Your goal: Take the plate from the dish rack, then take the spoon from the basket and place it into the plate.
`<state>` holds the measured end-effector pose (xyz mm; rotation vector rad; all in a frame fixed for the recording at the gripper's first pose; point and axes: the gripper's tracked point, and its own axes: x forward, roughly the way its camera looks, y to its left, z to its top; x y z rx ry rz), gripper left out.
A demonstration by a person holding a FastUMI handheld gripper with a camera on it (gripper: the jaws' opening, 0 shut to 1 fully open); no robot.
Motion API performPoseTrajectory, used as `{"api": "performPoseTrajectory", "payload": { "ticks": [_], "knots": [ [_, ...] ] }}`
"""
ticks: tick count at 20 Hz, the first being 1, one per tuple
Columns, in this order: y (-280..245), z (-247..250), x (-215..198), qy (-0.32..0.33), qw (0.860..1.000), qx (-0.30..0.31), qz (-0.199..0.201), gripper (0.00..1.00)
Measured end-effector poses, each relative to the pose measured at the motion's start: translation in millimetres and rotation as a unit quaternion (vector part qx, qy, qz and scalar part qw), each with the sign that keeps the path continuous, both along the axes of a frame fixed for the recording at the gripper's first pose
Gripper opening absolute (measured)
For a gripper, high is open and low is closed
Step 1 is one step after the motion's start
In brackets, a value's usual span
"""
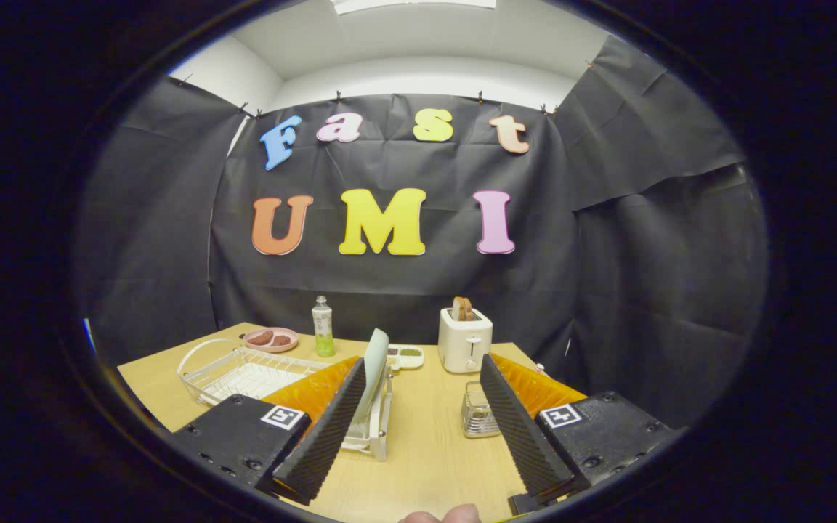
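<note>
nearest the tabletop's [426,450] front edge, a person's fingertips [442,516] just show, and above them the gripper [418,428] hangs with its fingers spread wide, nothing held between them. the left finger [331,421] overlaps the dish rack [375,428], a small pale slotted stand set a little in from the front edge; the right finger [520,428] reaches toward a small metal basket [478,414] that stands just beside its inner face. whether a spoon sits in that basket cannot be told from here.

in the rack stands the plate [376,363], pale blue-green, on edge and nearly upright, leaning slightly. it shows almost edge-on, so its flat face looks sideways across the table and its long visible axis runs up and down, the rim rising clear above the left fingertip.

judging by this, the first step is in hand: the plate is not yet taken. the next move seems to call for shifting the gripper toward the rack so the plate's upper rim comes between the fingers, then closing on the thin edge and lifting it straight up out of the slot.

farther back, a wire drainer [244,374] lies toward the left edge, with a pink dish [271,339] behind it. a green bottle [322,327], a small white tray [405,354] and a toaster [465,338] stand along the far edge.
</note>
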<state>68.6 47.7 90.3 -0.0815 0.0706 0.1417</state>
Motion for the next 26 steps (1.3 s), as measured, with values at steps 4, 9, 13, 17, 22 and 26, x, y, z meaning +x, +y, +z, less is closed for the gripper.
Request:
{"api": "performPoseTrajectory", "payload": {
  "ticks": [4, 9, 13, 17, 22, 26],
  "knots": [
    [16, 24, 26, 0.041, 0.999, -0.019, 0.023, 1.00],
    [37, 44, 66, 0.114, 0.992, -0.027, 0.043, 1.00],
    [60, 40, 93, 0.202, 0.977, -0.006, 0.065, 1.00],
    [61, 28, 123, 0.262, 0.964, -0.022, 0.038, 1.00],
    [73, 11, 150, 0.304, 0.952, -0.012, 0.027, 1.00],
    [79, -11, 168, 0.353, 0.935, -0.030, 0.011, 1.00]
  ]
}}
